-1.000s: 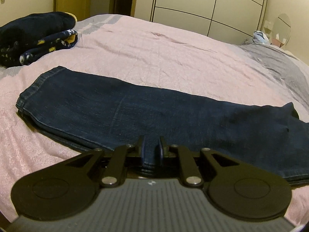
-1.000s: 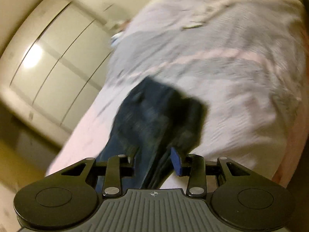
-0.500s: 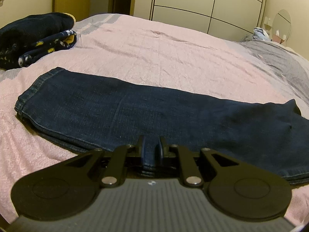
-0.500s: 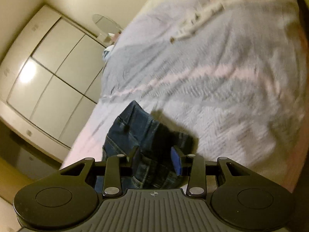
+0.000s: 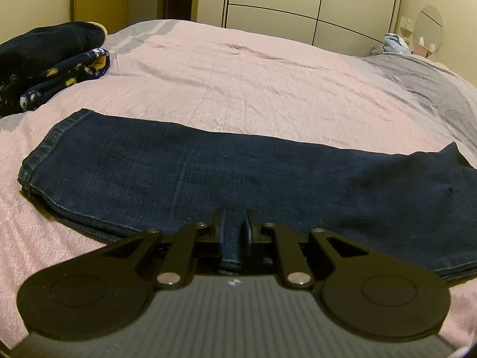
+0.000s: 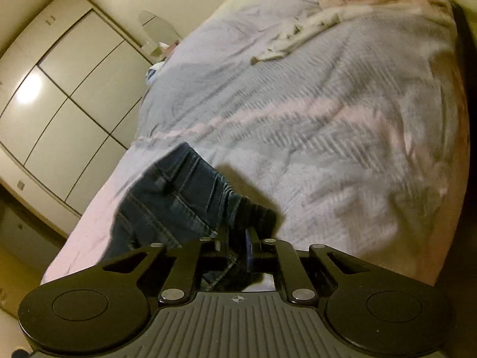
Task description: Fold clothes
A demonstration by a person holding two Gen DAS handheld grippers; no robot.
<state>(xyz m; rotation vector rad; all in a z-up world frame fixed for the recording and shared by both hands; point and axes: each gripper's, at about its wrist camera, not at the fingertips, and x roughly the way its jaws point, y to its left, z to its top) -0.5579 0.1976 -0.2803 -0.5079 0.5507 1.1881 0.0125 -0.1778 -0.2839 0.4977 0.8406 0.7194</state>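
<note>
Dark blue jeans [image 5: 208, 173] lie folded lengthwise across the pink bedspread [image 5: 253, 83], hem at the left and waist at the right. My left gripper [image 5: 234, 226] is shut on the near long edge of the jeans around mid-leg. In the right wrist view the waist end of the jeans [image 6: 173, 203] is bunched and lifted off the bed. My right gripper [image 6: 235, 241] is shut on that waist edge; the denim fills the gap between the jaws.
A folded dark patterned garment pile [image 5: 50, 65] sits at the bed's far left. A grey blanket [image 6: 298, 113] covers the bed's right part, with a beige crumpled cloth [image 6: 342, 3] on it. Wardrobe doors [image 5: 298, 0] and a round mirror [image 5: 427, 26] stand behind.
My right gripper has closed on the jeans' waist and raised it, turning over the bed. My left gripper has kept its grip and barely moved.
</note>
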